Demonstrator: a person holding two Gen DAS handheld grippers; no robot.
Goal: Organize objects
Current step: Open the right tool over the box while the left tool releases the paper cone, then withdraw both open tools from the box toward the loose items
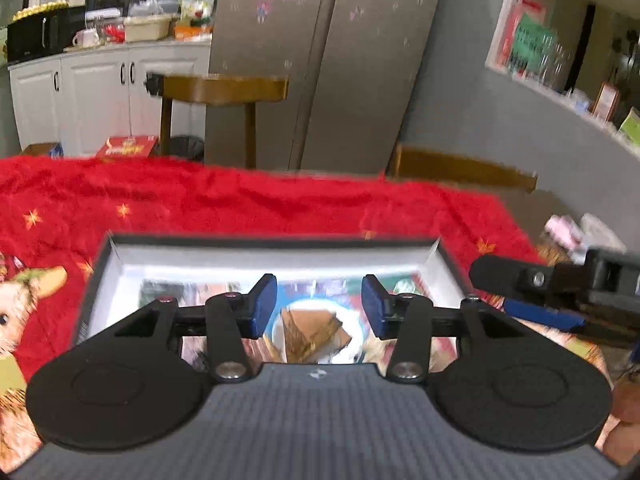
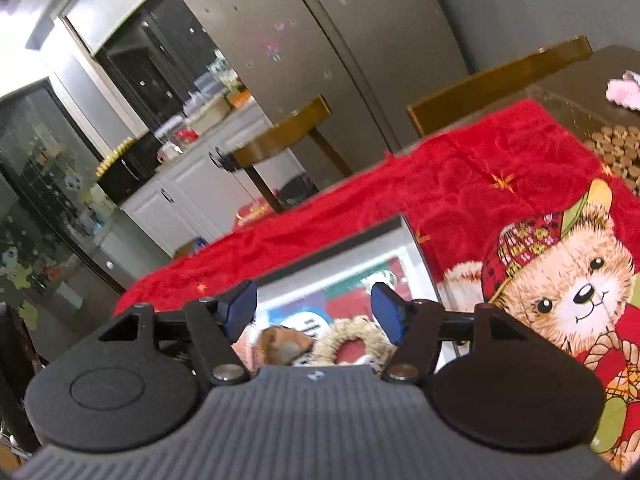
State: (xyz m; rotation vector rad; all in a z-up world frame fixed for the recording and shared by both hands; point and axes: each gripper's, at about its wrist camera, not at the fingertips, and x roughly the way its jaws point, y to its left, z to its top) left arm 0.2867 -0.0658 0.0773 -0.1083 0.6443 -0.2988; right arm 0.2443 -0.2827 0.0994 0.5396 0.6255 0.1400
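An open box (image 1: 276,254) with dark rim and white inner walls lies on the red bear-print cloth (image 1: 200,200). Colourful printed items lie inside it, including a brown folded piece (image 1: 310,330). My left gripper (image 1: 319,306) is open and empty, just above the box's inside. My right gripper (image 2: 312,308) is open and empty, over the same box (image 2: 340,246), above a woven ring (image 2: 352,340) and a brown piece (image 2: 286,340). The right gripper's fingers also show at the right edge of the left wrist view (image 1: 516,276).
Two wooden chairs (image 1: 224,90) (image 1: 460,168) stand at the table's far side before a steel fridge (image 1: 320,60). White cabinets (image 1: 100,92) with a microwave are at far left. A pink object (image 2: 624,88) lies beyond the cloth's right end.
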